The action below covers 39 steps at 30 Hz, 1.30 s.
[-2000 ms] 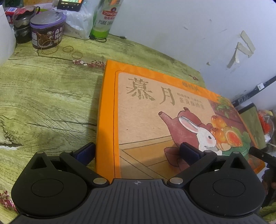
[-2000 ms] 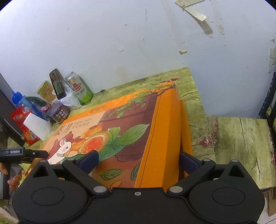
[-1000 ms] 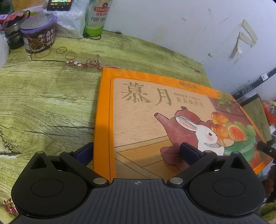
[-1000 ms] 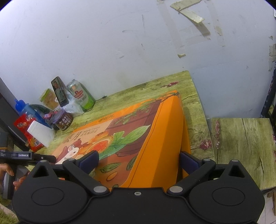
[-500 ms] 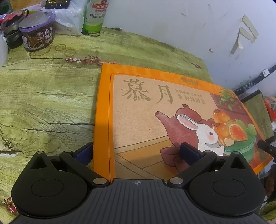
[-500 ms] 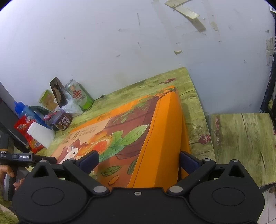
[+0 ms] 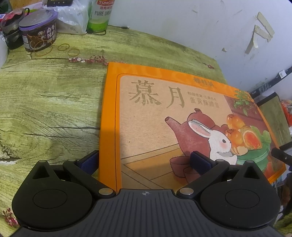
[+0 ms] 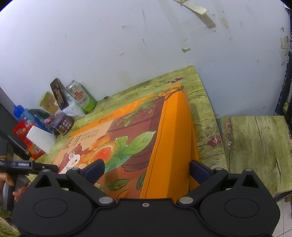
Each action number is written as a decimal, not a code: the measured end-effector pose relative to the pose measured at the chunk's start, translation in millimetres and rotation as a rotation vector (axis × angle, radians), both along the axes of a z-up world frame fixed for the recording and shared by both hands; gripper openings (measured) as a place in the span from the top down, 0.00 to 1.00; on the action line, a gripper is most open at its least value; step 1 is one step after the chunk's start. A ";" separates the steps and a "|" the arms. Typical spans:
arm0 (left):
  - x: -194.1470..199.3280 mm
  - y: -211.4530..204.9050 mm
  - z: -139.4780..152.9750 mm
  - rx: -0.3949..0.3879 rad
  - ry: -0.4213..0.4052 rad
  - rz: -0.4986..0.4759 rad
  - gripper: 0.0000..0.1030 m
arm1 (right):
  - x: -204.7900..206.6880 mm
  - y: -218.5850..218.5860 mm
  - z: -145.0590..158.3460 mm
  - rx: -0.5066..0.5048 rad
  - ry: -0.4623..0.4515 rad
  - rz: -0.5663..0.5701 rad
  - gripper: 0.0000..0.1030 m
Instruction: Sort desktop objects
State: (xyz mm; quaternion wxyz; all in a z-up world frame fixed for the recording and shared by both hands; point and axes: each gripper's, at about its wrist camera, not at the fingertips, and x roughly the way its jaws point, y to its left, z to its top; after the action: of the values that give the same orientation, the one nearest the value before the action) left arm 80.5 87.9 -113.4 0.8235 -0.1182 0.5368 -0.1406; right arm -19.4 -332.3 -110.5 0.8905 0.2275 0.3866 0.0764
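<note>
Orange box (image 7: 164, 118) lies flat on the green wood-grain table (image 7: 45, 91), its far edge near the white wall (image 7: 182, 27); one end reaches the table's edge.

Left gripper (image 7: 145, 161): jaws spread wide, straddling the box's near left corner. Left pad (image 7: 89, 161) sits just off the box's side, over the table; right pad (image 7: 199, 162) is over the printed lid by the rabbit picture. Contact with the box cannot be told; nothing clamped.

Right gripper (image 8: 147, 169): jaws equally wide, straddling the box's other end. One pad (image 8: 94, 170) is over the lid, the other (image 8: 199, 171) beside the orange side wall. Nothing pinched.

Beyond the box's far left corner: beer can (image 7: 101, 15), purple-lidded tub (image 7: 38, 31), rubber bands (image 7: 63, 48).
</note>
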 end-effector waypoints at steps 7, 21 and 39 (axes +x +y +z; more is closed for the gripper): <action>-0.9 -1.5 0.9 0.009 -0.005 -0.005 0.00 | -1.1 -0.6 -4.1 0.002 0.011 -0.006 0.03; -2.6 -8.0 2.4 0.034 -0.012 -0.027 0.00 | -6.3 -1.6 -14.2 0.001 0.044 -0.018 0.03; -14.0 -1.3 6.5 0.007 -0.031 -0.028 0.00 | -22.5 -37.0 -6.9 0.175 0.066 -0.083 0.03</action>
State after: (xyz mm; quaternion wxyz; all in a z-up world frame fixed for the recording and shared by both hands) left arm 66.5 86.6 -106.9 0.8299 -0.1059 0.5262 -0.1520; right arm -41.9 -369.3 -117.5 0.8563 0.3226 0.3980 0.0653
